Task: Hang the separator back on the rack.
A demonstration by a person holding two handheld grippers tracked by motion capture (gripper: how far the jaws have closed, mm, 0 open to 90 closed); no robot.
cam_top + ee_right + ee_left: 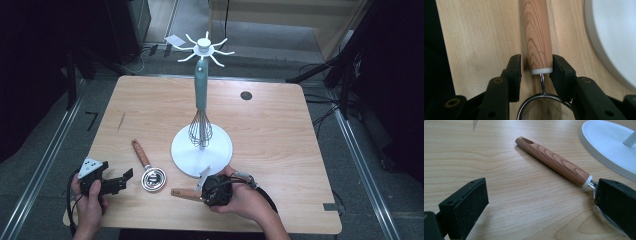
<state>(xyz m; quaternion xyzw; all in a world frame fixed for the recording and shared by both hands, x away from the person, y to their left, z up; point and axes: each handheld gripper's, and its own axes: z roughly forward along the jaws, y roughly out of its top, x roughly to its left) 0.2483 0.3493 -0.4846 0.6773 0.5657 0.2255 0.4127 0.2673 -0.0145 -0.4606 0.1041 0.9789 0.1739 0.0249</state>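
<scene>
A wooden-handled strainer [184, 194] lies near the table's front edge. My right gripper [206, 190] straddles its handle [537, 37] at the white collar. One jaw touches the wood and the other stands a sliver off, so it is still open. The mesh bowl [544, 110] sits under the gripper body. A metal ladle [153, 180] with a wooden handle [552, 161] lies to the left. My left gripper [125, 180] is wide open beside it [541, 192], one jaw above the ladle's bowl.
A white utensil stand [182, 155] rises mid-table with hooked arms [206, 47] at its top. A teal-handled whisk [201, 125] hangs from it. The stand's round base [616, 37] lies close beside the strainer. A dark round hole [246, 95] marks the far right of the table.
</scene>
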